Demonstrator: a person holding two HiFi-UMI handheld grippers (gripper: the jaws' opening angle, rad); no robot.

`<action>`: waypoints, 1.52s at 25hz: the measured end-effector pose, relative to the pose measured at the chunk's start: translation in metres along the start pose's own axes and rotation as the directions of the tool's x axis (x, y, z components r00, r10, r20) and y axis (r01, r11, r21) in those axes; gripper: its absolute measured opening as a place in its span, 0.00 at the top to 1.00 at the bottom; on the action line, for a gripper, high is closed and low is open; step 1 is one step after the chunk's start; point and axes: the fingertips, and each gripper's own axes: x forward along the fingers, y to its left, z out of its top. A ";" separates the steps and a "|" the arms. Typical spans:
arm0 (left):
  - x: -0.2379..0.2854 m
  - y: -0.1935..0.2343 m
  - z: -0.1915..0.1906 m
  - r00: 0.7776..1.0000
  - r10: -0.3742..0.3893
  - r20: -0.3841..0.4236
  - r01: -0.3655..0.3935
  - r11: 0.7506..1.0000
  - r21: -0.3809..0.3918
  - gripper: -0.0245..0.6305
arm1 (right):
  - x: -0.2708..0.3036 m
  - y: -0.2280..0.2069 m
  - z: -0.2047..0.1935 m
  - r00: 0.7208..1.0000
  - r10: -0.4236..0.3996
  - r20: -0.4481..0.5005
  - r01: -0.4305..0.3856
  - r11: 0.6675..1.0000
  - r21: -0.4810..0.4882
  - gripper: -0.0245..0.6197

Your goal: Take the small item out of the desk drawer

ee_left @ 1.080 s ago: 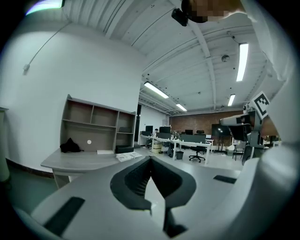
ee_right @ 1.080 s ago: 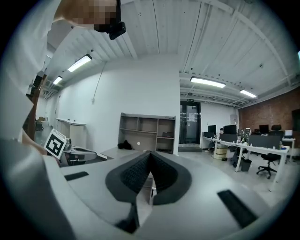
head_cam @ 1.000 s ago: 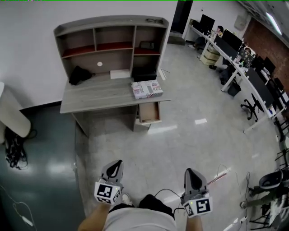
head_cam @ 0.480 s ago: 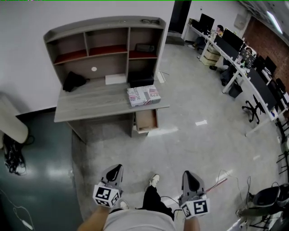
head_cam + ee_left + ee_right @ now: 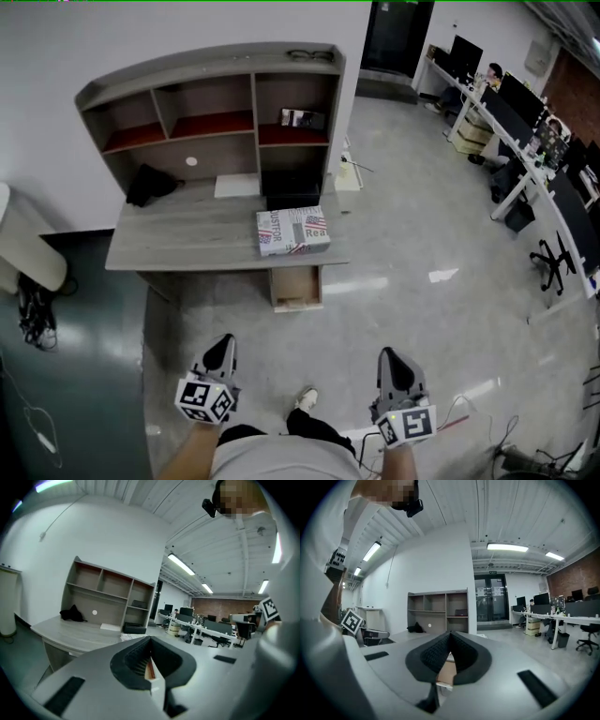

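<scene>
Since the earlier frame the table (image 5: 178,239) has come nearer and sits lower in the head view, the person having stepped toward it. The drawer (image 5: 296,286) under its right end stays pulled open. Both grippers remain low by the person's body, well apart from the table.

Left gripper (image 5: 223,341): fingers (image 5: 136,660) closed tip to tip, nothing held. Right gripper (image 5: 391,358): fingers (image 5: 433,654) also pressed together, empty.

The head view looks down into the drawer: pale wood box. The small item can't be made out in it from this far. The gripper views see the table from the side, with only a sliver of tan drawer wood behind the closed fingers. The right gripper view also shows dark glass doors (image 5: 490,604) and office workstations (image 5: 553,620).

The table is grey wood grain with a hutch (image 5: 206,94) of open cubbies and reddish shelf boards. On top are a patterned rectangular box (image 5: 292,231), a black crumpled cloth (image 5: 150,185) and a white sheet (image 5: 237,186). The finger pads are black and ribbed; the floor (image 5: 412,309) is glossy grey.
</scene>
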 end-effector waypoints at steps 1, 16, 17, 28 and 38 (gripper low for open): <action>0.007 0.000 0.005 1.000 0.022 0.006 -0.022 1.000 -0.007 0.93 | 0.009 -0.012 0.002 1.000 0.013 0.001 -0.013 1.000 -0.001 0.93; 0.082 0.012 -0.010 0.998 0.047 -0.030 -0.050 0.990 -0.135 0.94 | 0.098 -0.021 0.003 0.989 0.139 -0.049 -0.139 0.990 -0.002 0.93; 0.085 0.014 -0.010 0.999 0.041 -0.032 -0.045 0.989 -0.138 0.93 | 0.101 -0.019 0.003 0.989 0.139 -0.059 -0.139 0.990 -0.008 0.93; 0.135 0.025 -0.088 0.992 -0.026 -0.127 -0.021 0.933 -0.360 0.93 | 0.146 0.008 -0.031 0.969 0.196 -0.150 -0.204 0.978 -0.043 0.93; 0.206 0.023 -0.209 0.960 -0.108 -0.257 -0.067 0.806 -0.589 0.93 | 0.180 0.031 -0.099 0.939 0.242 -0.245 -0.256 0.966 -0.030 0.93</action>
